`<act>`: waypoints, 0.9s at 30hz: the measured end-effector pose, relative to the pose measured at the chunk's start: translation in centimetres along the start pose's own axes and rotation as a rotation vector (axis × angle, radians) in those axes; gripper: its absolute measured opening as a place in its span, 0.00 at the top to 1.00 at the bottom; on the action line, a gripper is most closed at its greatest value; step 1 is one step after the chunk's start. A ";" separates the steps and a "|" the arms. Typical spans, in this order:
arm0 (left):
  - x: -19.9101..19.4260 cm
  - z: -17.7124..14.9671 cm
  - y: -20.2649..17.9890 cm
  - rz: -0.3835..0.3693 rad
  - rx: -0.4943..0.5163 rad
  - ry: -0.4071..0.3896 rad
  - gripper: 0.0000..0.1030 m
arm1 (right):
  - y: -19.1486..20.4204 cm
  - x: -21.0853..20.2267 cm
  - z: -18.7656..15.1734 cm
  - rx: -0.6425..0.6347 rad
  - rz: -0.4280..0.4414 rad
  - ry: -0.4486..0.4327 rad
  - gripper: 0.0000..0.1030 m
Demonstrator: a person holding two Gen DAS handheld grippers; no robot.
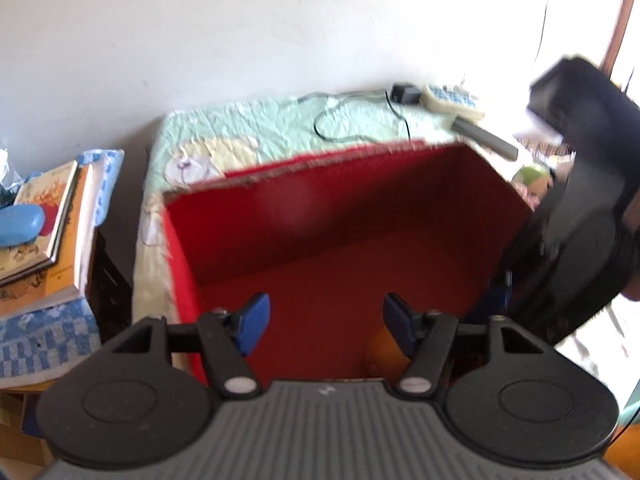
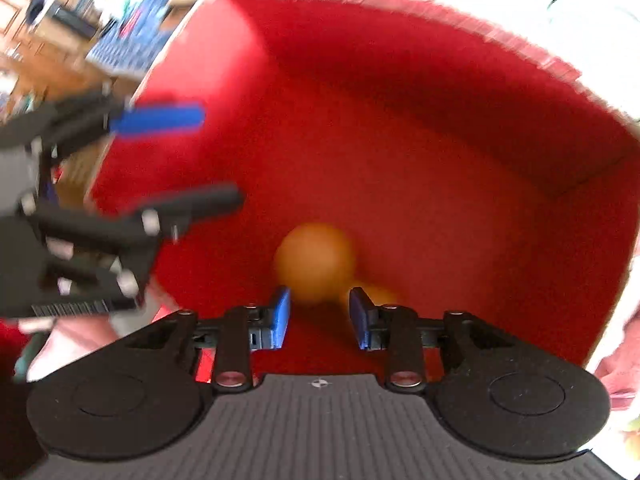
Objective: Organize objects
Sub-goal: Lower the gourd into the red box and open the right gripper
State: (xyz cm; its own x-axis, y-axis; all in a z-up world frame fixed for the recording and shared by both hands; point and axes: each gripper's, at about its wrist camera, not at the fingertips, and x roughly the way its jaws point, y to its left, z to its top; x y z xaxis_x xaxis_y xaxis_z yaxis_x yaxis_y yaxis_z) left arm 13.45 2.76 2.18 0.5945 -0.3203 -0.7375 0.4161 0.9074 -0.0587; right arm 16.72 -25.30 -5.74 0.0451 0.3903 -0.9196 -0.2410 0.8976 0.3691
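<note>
A red box [image 1: 320,208] stands open on the bed, its red inside [image 2: 400,140] filling the right wrist view. An orange ball [image 2: 314,262], blurred, is in the box just past my right gripper's [image 2: 320,296] blue fingertips; the pads stand apart and do not press on it. A second orange shape [image 2: 376,294] peeks out behind the right fingertip. My left gripper [image 1: 325,308] hangs open over the box with nothing between its fingers, and an orange ball [image 1: 384,352] shows behind its right finger. The left gripper [image 2: 176,156] also appears at the left of the right wrist view.
A stack of books [image 1: 48,240] with a blue case [image 1: 18,224] sits on a side table at the left. On the green bed cover [image 1: 248,128] behind the box lie a charger with cable [image 1: 406,94], a keypad remote [image 1: 452,100] and a grey bar [image 1: 484,138].
</note>
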 end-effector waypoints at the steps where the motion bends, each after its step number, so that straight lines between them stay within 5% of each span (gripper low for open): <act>1: -0.6 0.0 0.2 0.002 -0.008 -0.015 0.36 | -0.3 0.2 0.1 0.007 0.011 0.003 0.68; 7: -1.3 0.4 2.1 -0.032 -0.091 -0.033 0.36 | -0.6 2.3 1.6 0.020 -0.050 0.001 0.65; 10: -0.8 0.5 2.0 -0.050 -0.106 -0.030 0.36 | -2.2 4.1 2.4 0.130 -0.048 -0.007 0.65; 15: -0.1 0.5 1.0 -0.051 -0.075 -0.019 0.36 | -6.0 4.2 2.4 0.368 0.011 -0.153 0.65; 20: 1.1 1.1 -0.6 -0.059 -0.032 -0.001 0.35 | -8.7 2.9 1.4 0.572 -0.039 -0.311 0.65; 25: 3.8 1.6 -1.7 -0.024 -0.030 0.087 0.34 | -9.9 2.8 0.7 0.672 -0.018 -0.427 0.66; 27: 4.7 1.6 -1.7 -0.018 -0.044 0.119 0.34 | -10.6 2.9 0.5 0.692 0.052 -0.453 0.66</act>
State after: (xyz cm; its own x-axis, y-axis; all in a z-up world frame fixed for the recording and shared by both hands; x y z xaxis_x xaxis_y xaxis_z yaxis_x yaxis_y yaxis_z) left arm 16.65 -0.71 -0.07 0.5004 -0.3048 -0.8103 0.3937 0.9137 -0.1006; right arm 19.92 -33.58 -12.22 0.4723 0.3464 -0.8105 0.3910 0.7418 0.5449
